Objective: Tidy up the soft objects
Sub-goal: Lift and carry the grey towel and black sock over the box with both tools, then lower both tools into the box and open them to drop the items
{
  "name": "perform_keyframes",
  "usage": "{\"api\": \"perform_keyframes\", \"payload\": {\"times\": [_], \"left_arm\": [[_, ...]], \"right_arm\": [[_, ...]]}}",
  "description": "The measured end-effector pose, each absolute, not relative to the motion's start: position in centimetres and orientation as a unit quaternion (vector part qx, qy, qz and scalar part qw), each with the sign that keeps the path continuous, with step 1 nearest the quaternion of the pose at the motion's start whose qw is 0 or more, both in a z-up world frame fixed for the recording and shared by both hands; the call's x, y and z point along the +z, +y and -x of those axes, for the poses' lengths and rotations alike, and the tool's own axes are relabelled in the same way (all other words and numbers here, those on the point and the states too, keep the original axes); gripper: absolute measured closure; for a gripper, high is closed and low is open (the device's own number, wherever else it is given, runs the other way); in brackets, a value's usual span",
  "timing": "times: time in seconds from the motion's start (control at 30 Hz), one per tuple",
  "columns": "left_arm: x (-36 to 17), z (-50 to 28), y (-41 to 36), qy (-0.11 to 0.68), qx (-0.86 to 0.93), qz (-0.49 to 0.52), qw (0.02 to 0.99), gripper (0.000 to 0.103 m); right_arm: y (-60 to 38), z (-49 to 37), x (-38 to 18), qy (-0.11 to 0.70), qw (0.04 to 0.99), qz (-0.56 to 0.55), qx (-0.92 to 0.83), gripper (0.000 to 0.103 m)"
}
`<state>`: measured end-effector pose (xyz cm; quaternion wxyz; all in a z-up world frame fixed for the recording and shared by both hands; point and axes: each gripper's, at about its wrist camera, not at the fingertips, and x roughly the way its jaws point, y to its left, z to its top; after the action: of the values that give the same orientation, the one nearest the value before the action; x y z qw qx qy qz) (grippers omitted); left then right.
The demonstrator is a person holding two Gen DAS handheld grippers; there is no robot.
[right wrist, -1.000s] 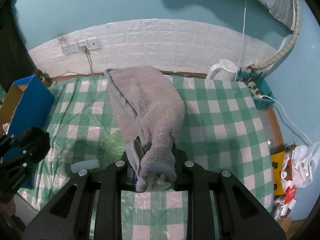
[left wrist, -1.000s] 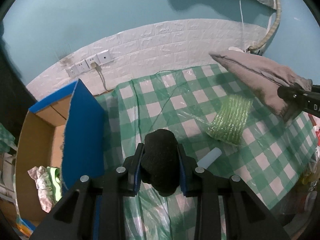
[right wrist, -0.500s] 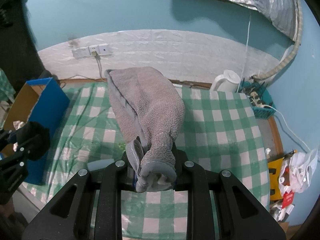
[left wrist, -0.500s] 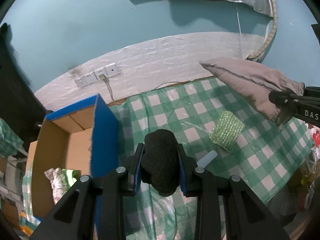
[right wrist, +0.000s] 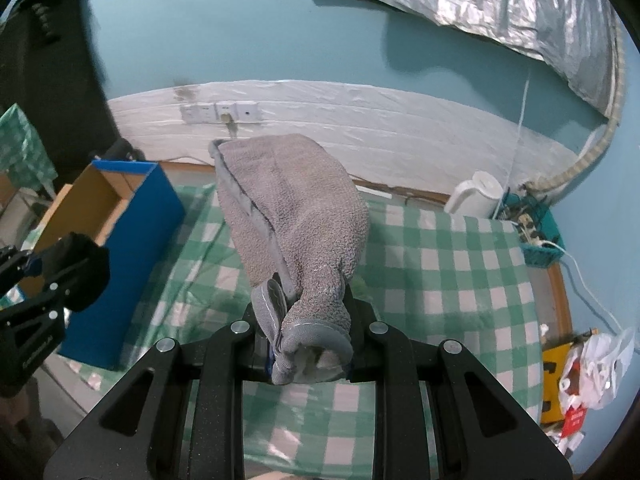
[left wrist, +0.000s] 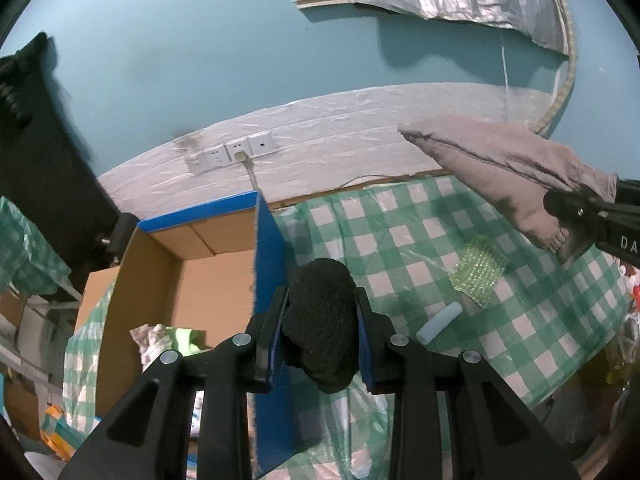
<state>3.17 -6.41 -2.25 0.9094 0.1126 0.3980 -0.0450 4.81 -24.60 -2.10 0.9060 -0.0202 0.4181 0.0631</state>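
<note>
My left gripper [left wrist: 320, 312] is shut on a black knitted soft item [left wrist: 320, 320], held in the air beside the blue wall of an open cardboard box [left wrist: 208, 264]. The box holds crumpled cloth [left wrist: 168, 340]. My right gripper [right wrist: 308, 336] is shut on a folded grey towel [right wrist: 292, 212], held above the green checked tablecloth [right wrist: 440, 280]. The towel also shows in the left wrist view [left wrist: 500, 160]. The left gripper with the black item [right wrist: 76, 268] shows at the left of the right wrist view, near the box [right wrist: 132, 220].
A green scrubby sponge [left wrist: 480, 276] and a pale blue cylinder [left wrist: 440, 322] lie on the tablecloth. A white kettle [right wrist: 476, 194] and a teal basket [right wrist: 536, 236] stand at the far right. Wall sockets [left wrist: 232, 152] with a cable sit behind the table.
Both grippers have risen and pulled back from the table. The left gripper has swung left, so more of the box's inside shows. Both holds are unchanged.
</note>
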Motion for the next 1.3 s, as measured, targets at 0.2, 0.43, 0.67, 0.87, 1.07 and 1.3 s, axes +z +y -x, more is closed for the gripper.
{"api": "perform_keyframes", "payload": {"times": [0.2, 0.43, 0.67, 0.87, 1.07, 1.3], "left_arm": [[-1.6, -3.1, -4.5, 0.398, -0.026, -0.1, 0.911, 0.073], [-1.2, -2.9, -1.8, 0.397, -0.005, -0.085, 0.914, 0.073], [-1.3, -2.6, 0.8, 0.397, 0.017, -0.074, 0.914, 0.073], [-1.5, -2.9, 3.3, 0.402, 0.043, -0.063, 0.912, 0.073], [-1.6, -3.0, 6.1, 0.404, 0.065, -0.046, 0.911, 0.073], [-2.2, -3.2, 8.6, 0.41, 0.088, -0.032, 0.907, 0.073]], "right_arm": [[-22.0, -4.7, -1.3, 0.41, 0.907, 0.031, 0.088, 0.082], [-17.9, -4.9, -0.5, 0.403, 0.906, 0.051, 0.118, 0.082], [-13.5, -5.5, 0.1, 0.399, 0.901, 0.069, 0.152, 0.082], [-9.8, -6.1, 0.4, 0.394, 0.897, 0.086, 0.178, 0.082], [-6.3, -6.8, 0.6, 0.392, 0.891, 0.105, 0.202, 0.082], [-2.0, -7.7, 0.1, 0.398, 0.879, 0.12, 0.233, 0.082]]}}
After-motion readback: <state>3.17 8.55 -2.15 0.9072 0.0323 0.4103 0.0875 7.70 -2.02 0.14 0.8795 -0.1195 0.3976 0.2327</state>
